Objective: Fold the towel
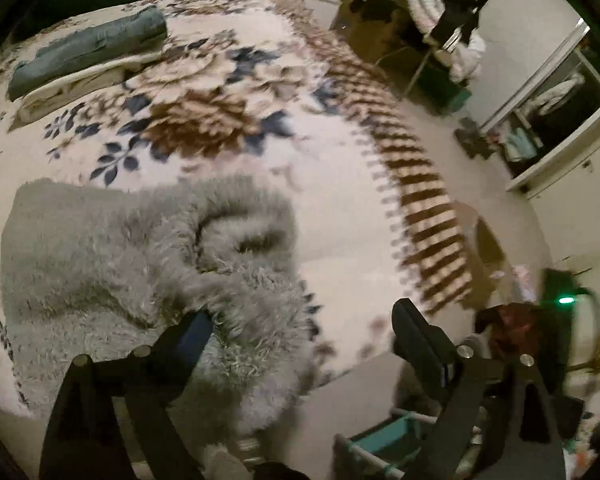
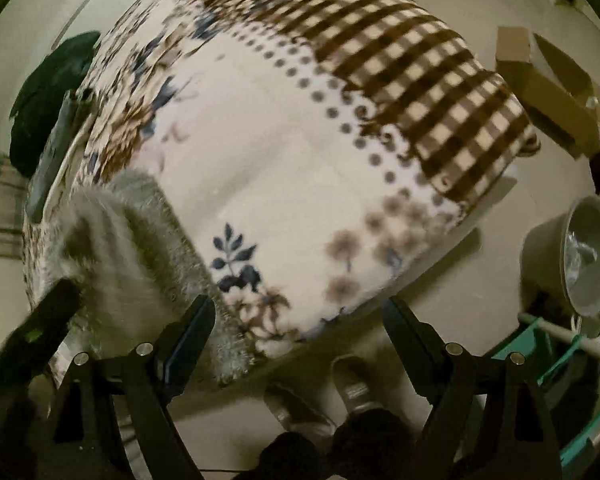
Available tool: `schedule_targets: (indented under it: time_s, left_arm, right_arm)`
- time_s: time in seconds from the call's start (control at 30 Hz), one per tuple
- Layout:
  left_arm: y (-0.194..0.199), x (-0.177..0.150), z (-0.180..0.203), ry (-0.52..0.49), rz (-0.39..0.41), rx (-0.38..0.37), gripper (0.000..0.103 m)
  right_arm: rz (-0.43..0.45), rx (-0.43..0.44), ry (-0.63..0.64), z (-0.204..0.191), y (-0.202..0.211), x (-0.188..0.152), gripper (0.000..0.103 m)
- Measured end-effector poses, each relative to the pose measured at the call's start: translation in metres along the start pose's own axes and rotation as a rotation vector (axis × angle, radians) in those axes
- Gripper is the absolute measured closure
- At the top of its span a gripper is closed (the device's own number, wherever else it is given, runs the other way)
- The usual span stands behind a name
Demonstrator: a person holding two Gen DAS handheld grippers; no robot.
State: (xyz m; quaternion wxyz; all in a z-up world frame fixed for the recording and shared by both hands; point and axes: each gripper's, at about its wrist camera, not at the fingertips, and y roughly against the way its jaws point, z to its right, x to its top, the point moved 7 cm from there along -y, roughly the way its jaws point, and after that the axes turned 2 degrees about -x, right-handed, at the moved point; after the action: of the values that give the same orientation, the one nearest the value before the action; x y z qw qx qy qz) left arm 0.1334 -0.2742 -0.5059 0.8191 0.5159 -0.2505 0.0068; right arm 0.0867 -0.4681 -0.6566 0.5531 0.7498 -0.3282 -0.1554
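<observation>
Bed: floral blanket covers it | towel: grey, shaggy, rumpled at near left edge of bed | folded stack: far left | left gripper: fingers released, spread over towel | right gripper: fingers released, holding nothing

towel shaggy grey cloth; blanket soft matt printed fleece.

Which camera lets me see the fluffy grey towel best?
The left wrist view. There the grey towel fills the lower left, rumpled on the flowered blanket, most of it showing. The right wrist view catches only a bunched, blurry part of the towel at the left edge of the picture.
</observation>
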Motion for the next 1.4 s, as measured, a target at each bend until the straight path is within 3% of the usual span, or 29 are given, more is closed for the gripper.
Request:
schedule_targets:
  time_s: [0.13,0.2,0.3,0.37,0.43,0.5,0.57,0.6,0.63,0.73,0.83,0.93,1.0,1.07,1.13,1.17,1.23,1.3,1.4]
  left_arm:
    - [0.039,0.018,-0.023,0.066,0.047,-0.019,0.012]
    - [0.064,0.028,-0.059,0.113,0.096,0.053,0.012]
    - [0.086,0.033,-0.125,0.181,0.128,0.2,0.012]
    - [0.083,0.031,-0.166,0.198,0.106,0.297,0.012]
    - [0.071,0.026,-0.195,0.215,0.067,0.345,0.012]
    - [0.055,0.022,-0.215,0.235,0.033,0.363,0.012]
    - [0.037,0.018,-0.226,0.238,-0.007,0.367,0.012]
    - [0.03,0.018,-0.231,0.245,-0.025,0.369,0.012]
    - [0.024,0.017,-0.232,0.247,-0.035,0.352,0.012]
    - [0.02,0.017,-0.232,0.276,-0.046,0.298,0.012]
    - [0.024,0.022,-0.225,0.26,-0.028,0.299,0.012]
    - [0.029,0.026,-0.221,0.274,-0.013,0.276,0.012]
    - [0.029,0.028,-0.22,0.282,-0.011,0.276,0.012]
    - [0.028,0.031,-0.22,0.278,-0.011,0.28,0.012]
    - [0.03,0.033,-0.221,0.279,-0.009,0.284,0.012]
    - [0.032,0.035,-0.22,0.274,-0.004,0.281,0.012]
    - [0.035,0.038,-0.221,0.258,0.004,0.292,0.012]
    - [0.035,0.039,-0.222,0.251,0.001,0.296,0.012]
    - [0.035,0.041,-0.222,0.253,-0.009,0.298,0.012]
  right_arm:
    - [-0.005,0.083,-0.022,-0.009,0.01,0.01,0.015]
    - [-0.017,0.158,-0.012,-0.028,0.012,0.015,0.006]
    - [-0.054,0.27,0.041,-0.074,0.01,0.023,0.005]
    - [-0.068,0.312,0.109,-0.114,0.008,0.027,0.005]
    - [-0.075,0.32,0.168,-0.143,0.003,0.025,0.005]
    - [-0.114,0.269,0.24,-0.164,-0.012,0.018,0.005]
    - [-0.138,0.133,0.3,-0.164,-0.031,0.012,0.01]
    - [-0.135,0.044,0.298,-0.152,-0.038,0.013,0.018]
    - [-0.142,-0.022,0.261,-0.132,-0.045,0.016,0.019]
    - [-0.201,-0.069,0.137,-0.084,-0.056,0.02,0.019]
    - [-0.204,0.043,0.096,-0.088,-0.039,0.027,0.019]
    - [-0.121,0.21,0.104,-0.117,-0.009,0.045,0.018]
    - [-0.143,0.313,0.097,-0.138,-0.011,0.052,0.018]
    - [-0.226,0.328,0.093,-0.154,-0.036,0.056,0.019]
    - [-0.191,0.253,0.117,-0.164,-0.051,0.061,0.067]
    - [-0.156,0.211,0.14,-0.167,-0.05,0.067,0.079]
    - [0.002,0.159,0.214,-0.184,-0.025,0.075,0.081]
    - [0.102,0.153,0.269,-0.198,-0.004,0.077,0.082]
    - [0.149,0.143,0.336,-0.212,0.003,0.086,0.082]
